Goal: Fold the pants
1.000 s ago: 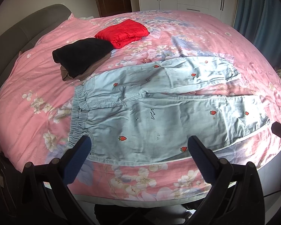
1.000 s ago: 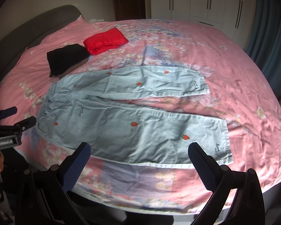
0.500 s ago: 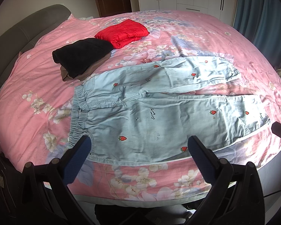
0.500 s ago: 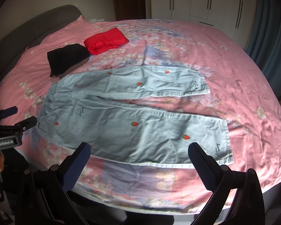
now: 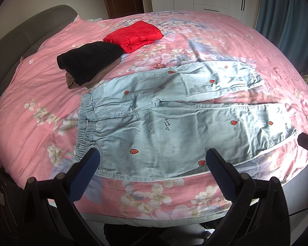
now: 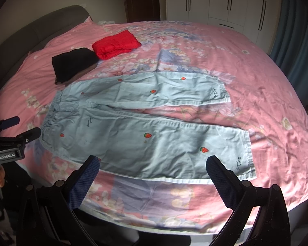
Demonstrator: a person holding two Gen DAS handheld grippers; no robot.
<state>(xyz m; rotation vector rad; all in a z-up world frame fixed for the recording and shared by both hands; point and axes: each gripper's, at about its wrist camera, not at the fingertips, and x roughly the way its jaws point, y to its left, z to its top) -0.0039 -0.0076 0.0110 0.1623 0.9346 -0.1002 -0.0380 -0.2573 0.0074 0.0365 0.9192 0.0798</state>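
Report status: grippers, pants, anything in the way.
Left gripper and right gripper open, empty. Pants flat, unfolded. Black garment and red jacket beyond waistband.

Pants point(image 5: 174, 121) spread flat on bed point(image 5: 30, 94), waistband left, legs right; two folded garments point(image 5: 88, 63) point(image 5: 133, 35) behind, near headboard point(image 5: 20, 32) at left.

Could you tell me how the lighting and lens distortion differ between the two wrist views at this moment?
Left wrist view: bright and fairly even, the pants well lit, the bed bulging into a dome from the fisheye, corners black. Right wrist view: dimmer, heavier dark vignette at the edges, soft shadow patches across the pants, the same barrel bulge; both sharp.
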